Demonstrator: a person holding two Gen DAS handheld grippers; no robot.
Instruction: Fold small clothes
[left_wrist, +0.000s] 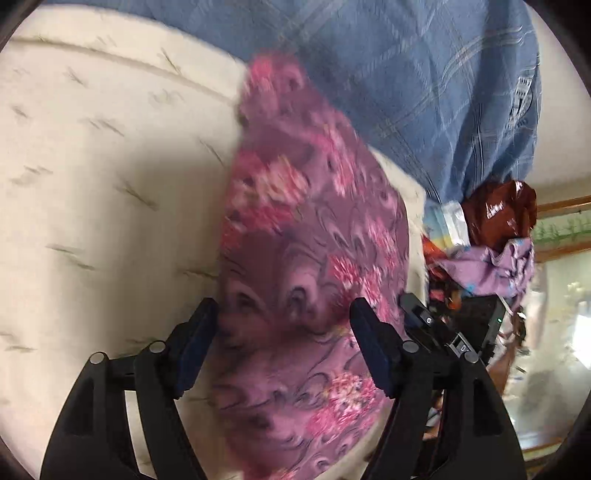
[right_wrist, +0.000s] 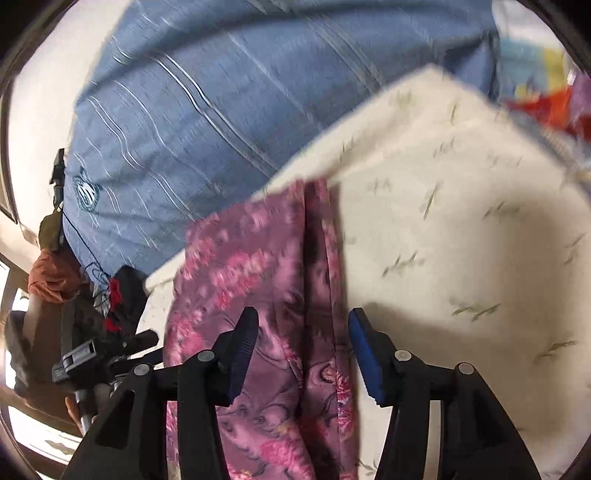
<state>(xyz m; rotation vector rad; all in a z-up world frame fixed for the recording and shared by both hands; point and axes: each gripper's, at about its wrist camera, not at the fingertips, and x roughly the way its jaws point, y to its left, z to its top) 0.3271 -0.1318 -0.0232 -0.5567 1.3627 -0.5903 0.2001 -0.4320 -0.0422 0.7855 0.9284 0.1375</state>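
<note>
Left wrist view, nearest first: the left gripper (left_wrist: 284, 325) is standing wide, its dark blue pads (left_wrist: 195, 343) clear of the cloth on both sides. The purple floral garment (left_wrist: 314, 266) is lying in the gap between them and running away up the cream leaf-print bedsheet (left_wrist: 92, 184), gripped by nothing that I can see.

From the right wrist view, the right gripper (right_wrist: 301, 347) is also parted, about half way, its blue pads (right_wrist: 364, 354) standing off the fabric. That same purple floral garment (right_wrist: 258, 295) is lying beneath it as a long folded strip with a dark lengthwise crease, one edge hanging close to the side of the mattress.

Both views are smearing, so both hands are likely travelling.

Risks, as I judge them:
- With neither gripper holding, the slippery-looking fabric is free to slide or spring open along the crease, undoing the fold.
- A finger dragging low across the strip is liable to snag a layer and skew it.
- The edge nearest the mattress side is at risk of slipping off if nudged.

Farther off, a blue striped cloth (left_wrist: 424, 81) is draped behind, touching the garment's far end; regripping there could be catching both. A heap of mixed clothes (left_wrist: 487, 251) is sitting beyond, near enough to tangle.
</note>
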